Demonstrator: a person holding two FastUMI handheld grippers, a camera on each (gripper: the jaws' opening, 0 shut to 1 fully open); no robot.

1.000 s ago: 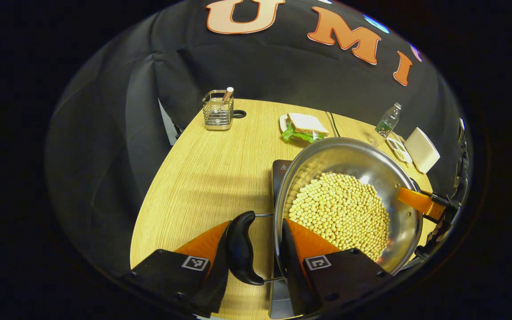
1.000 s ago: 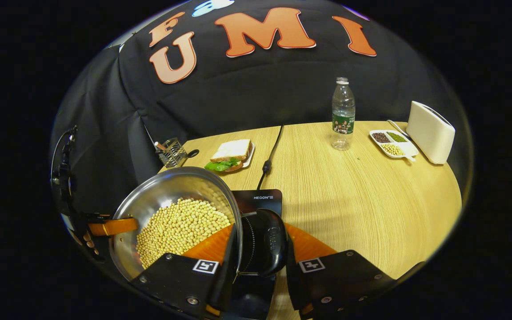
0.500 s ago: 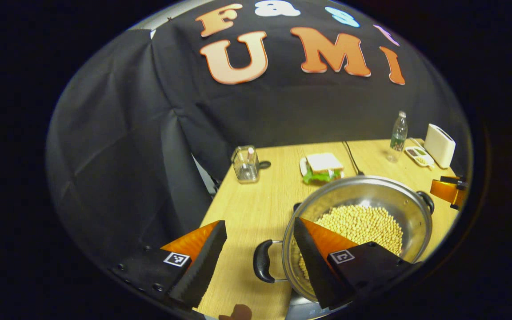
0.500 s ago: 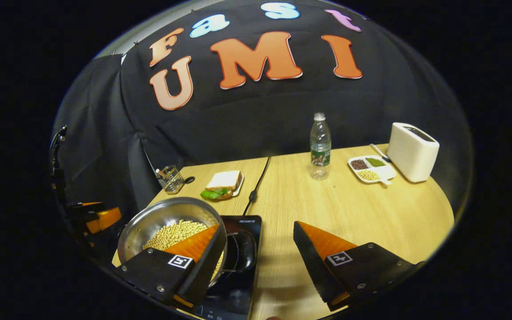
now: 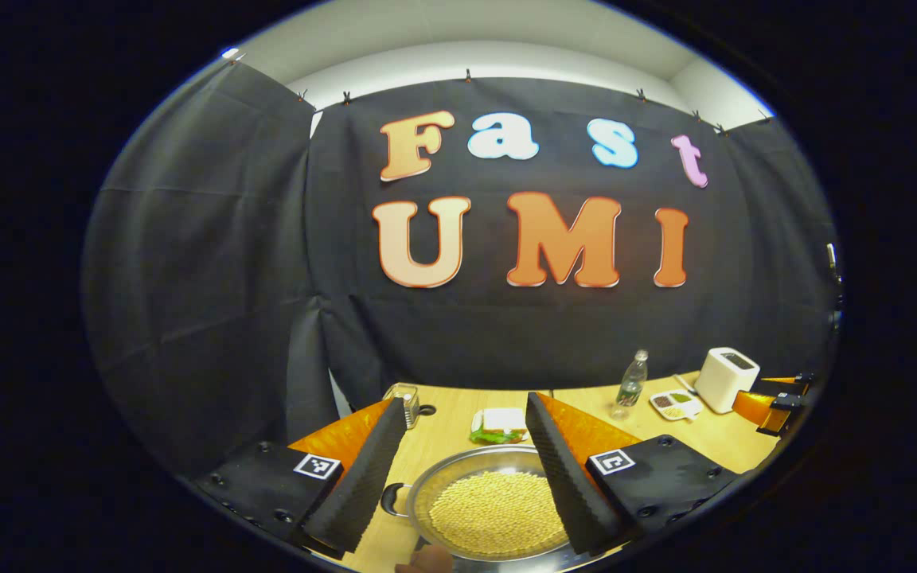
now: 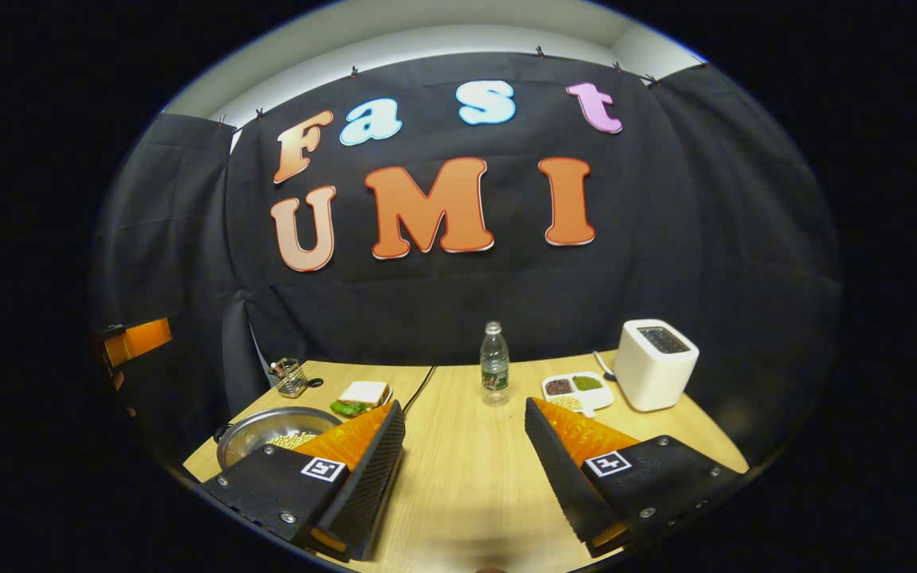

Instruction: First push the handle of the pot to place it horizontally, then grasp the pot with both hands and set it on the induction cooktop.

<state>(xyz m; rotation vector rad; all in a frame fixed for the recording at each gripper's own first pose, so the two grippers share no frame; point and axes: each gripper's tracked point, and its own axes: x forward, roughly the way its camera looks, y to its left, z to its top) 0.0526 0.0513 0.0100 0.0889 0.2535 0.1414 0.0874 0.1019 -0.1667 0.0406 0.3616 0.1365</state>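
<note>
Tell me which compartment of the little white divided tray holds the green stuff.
On the divided tray, the green filling sits in the far compartment nearest the toaster. The far compartment beside it holds dark reddish-brown bits, and the near one holds pale yellowish ones.

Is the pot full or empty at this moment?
Not empty: the pot holds a layer of pale yellow beans covering its bottom, well below the rim. It sits level and no gripper touches it.
</note>
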